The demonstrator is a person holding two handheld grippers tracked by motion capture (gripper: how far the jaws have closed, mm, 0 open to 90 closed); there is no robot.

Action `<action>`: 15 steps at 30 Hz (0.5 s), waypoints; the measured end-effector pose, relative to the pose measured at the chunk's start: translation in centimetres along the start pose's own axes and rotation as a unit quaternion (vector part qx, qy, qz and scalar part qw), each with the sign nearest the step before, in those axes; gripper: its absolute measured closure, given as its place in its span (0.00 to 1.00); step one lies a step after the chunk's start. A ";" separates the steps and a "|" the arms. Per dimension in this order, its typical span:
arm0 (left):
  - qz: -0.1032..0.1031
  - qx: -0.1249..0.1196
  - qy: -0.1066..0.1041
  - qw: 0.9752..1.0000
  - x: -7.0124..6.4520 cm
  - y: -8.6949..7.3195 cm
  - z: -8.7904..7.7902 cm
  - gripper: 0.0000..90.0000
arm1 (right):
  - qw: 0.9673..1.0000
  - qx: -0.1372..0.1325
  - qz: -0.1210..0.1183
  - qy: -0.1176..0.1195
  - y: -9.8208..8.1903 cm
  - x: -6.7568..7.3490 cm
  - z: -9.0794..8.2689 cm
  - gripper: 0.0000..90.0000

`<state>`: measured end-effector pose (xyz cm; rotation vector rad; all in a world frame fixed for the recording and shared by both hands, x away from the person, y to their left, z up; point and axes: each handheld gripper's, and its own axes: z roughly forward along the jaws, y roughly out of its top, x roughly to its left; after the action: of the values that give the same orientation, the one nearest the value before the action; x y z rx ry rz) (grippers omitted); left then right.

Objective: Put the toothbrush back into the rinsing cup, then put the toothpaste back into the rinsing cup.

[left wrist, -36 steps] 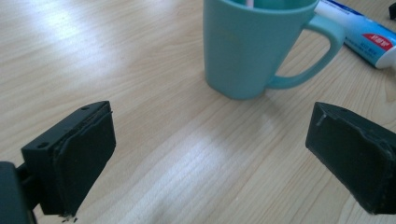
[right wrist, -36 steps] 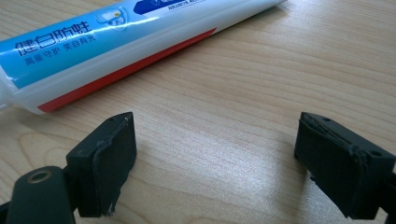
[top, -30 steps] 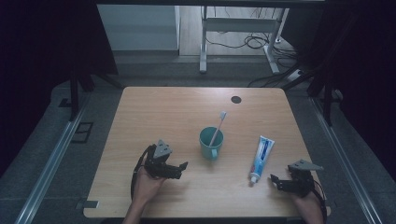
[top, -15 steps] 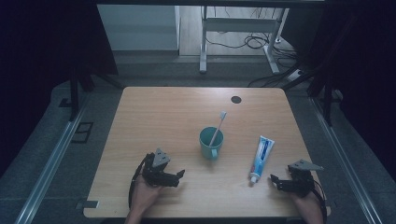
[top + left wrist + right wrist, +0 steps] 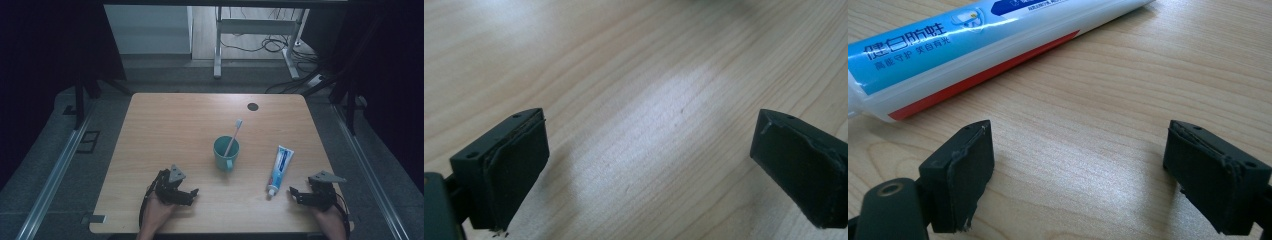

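On the light wooden table point(image 5: 165, 125) there are two black two-jaw grippers, one cup, one toothbrush and one tube of toothpaste.

At the left, near the table's front edge, the person's left hand point(image 5: 156, 214) holds the left gripper point(image 5: 187, 195). In the left gripper view its jaws stand wide apart, released, with bare wood grain between them; they hold nothing and touch nothing.

Toward the middle stands the single teal ceramic cup point(image 5: 226, 154), upright, its handle turned toward the person. One white toothbrush point(image 5: 232, 136) leans inside it, bristle end up and tilted to the right.

Right of the cup, apart from it, lies the one white and blue toothpaste tube with a red stripe point(image 5: 279, 169), flat on the wood, its cap end nearest the person.

At the far right the right hand point(image 5: 331, 220) holds the right gripper point(image 5: 294, 195), just beside the tube's cap end. In the right gripper view its jaws are spread wide over bare table, gripping nothing; the tube point(image 5: 973, 47) lies just beyond them, apart from both jaws.
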<state>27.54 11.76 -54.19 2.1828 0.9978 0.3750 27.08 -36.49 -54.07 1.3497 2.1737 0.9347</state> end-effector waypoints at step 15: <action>-0.001 0.022 0.000 1.000 0.1 0.0 0.4 0.02 | 1.000 0.000 -0.001 0.003 0.0 -0.1 0.0 0.14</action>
<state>27.78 11.66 -54.47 2.2203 1.0172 0.3550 27.09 -36.57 -54.06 1.3446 2.1792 0.9400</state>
